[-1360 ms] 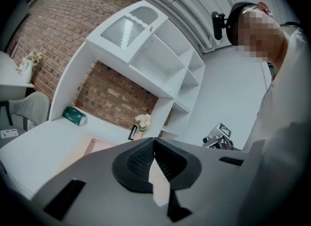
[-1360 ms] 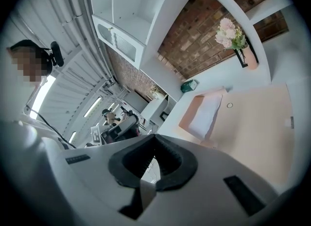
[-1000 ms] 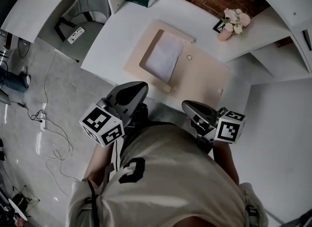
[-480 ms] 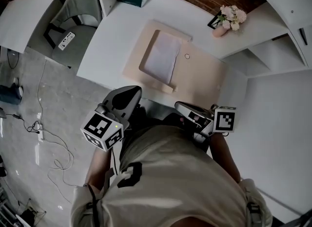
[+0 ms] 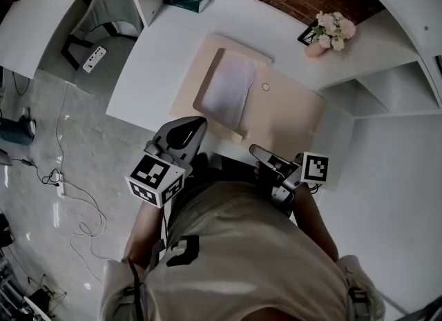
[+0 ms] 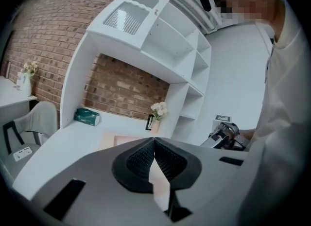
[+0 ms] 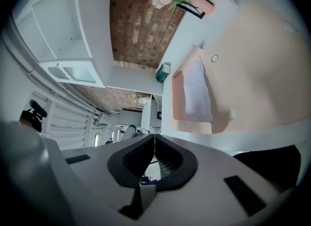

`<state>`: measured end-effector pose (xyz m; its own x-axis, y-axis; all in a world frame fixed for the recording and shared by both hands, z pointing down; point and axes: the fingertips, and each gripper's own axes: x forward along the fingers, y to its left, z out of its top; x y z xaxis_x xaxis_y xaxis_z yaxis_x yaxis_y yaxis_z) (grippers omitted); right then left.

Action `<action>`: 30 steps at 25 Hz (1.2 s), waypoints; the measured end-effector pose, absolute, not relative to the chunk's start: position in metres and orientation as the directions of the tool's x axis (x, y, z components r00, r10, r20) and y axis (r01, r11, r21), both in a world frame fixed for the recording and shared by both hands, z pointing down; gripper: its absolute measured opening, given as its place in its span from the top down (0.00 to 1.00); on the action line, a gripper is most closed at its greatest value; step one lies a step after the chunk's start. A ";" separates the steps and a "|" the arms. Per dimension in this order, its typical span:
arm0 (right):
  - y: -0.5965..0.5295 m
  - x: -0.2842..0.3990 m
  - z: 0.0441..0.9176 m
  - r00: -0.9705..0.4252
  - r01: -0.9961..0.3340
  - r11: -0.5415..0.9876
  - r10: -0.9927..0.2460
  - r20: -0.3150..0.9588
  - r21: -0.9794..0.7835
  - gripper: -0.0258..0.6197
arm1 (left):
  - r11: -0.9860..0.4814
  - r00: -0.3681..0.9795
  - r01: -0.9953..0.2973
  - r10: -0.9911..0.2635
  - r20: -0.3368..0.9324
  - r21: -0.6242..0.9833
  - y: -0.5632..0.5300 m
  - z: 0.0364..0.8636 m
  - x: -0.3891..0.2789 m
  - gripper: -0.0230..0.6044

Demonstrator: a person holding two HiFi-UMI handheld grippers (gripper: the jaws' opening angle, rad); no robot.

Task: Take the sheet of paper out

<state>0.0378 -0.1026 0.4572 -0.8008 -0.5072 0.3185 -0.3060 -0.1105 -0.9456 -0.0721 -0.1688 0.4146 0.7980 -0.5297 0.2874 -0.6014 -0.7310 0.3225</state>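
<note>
Left hand-held gripper (image 6: 154,141) and right hand-held gripper (image 7: 154,137) were both clenched empty, well short of the sheet of paper (image 5: 229,86) lying flat in the beige tray (image 5: 290,109); its flush edges could make the jaws crumple it.

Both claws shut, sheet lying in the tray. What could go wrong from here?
1. The sheet lies flat in the recess of the tray, so a claw may miss its edge or crumple it.
2. The tray sits near the front edge of the desk; a snagged pull could drag it off.
3. The left claw and right claw are shut and must open first.
</note>
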 end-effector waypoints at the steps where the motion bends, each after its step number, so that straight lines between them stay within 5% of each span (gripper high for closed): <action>1: -0.107 0.041 0.463 -0.799 -0.310 -0.128 -0.503 0.331 -0.942 0.92 | -0.719 0.788 -0.615 -0.539 0.298 0.324 -0.172 0.417 -0.073 0.93; 14: -0.135 0.079 0.531 -0.731 -0.359 -0.325 -0.485 0.480 -0.875 0.91 | -0.645 0.676 -0.719 -0.561 0.478 0.260 -0.198 0.503 -0.089 0.93; 19: -0.138 0.080 0.552 -0.721 -0.370 -0.379 -0.459 0.519 -0.848 0.63 | -0.633 0.673 -0.725 -0.565 0.477 0.272 -0.201 0.522 -0.090 0.93; 30: -0.162 0.076 0.601 -0.731 -0.385 -0.409 -0.412 0.544 -0.827 0.53 | -0.622 0.658 -0.738 -0.579 0.481 0.261 -0.206 0.541 -0.092 0.93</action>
